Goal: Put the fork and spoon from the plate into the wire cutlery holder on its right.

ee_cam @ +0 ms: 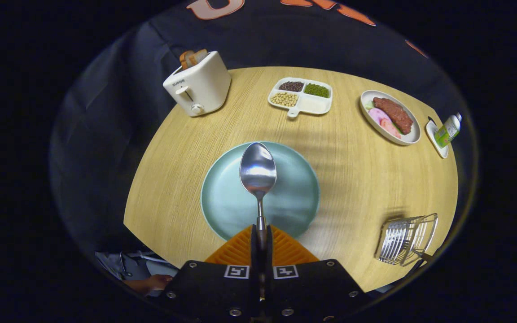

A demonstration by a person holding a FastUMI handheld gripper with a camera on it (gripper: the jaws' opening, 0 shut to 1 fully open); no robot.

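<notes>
Tongs (261, 240) clenched tight on the spoon (258, 170) handle, bowl poking out ahead above the teal plate (222, 202). No fork on that plate. Wire cutlery holder (405, 239) waits off to the right on the wooden table (357, 179). My call: swing right, tip the spoon upright over the basket, lower it inside before letting go.

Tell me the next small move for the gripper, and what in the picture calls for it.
Probably carry the spoon right toward the wire cutlery holder. The gripper has its jaws shut on the spoon's handle, the bowl sticking out ahead of them over the teal plate, so the grasp looks done. No fork shows on the plate. The holder stands off to the right on the table.
</notes>
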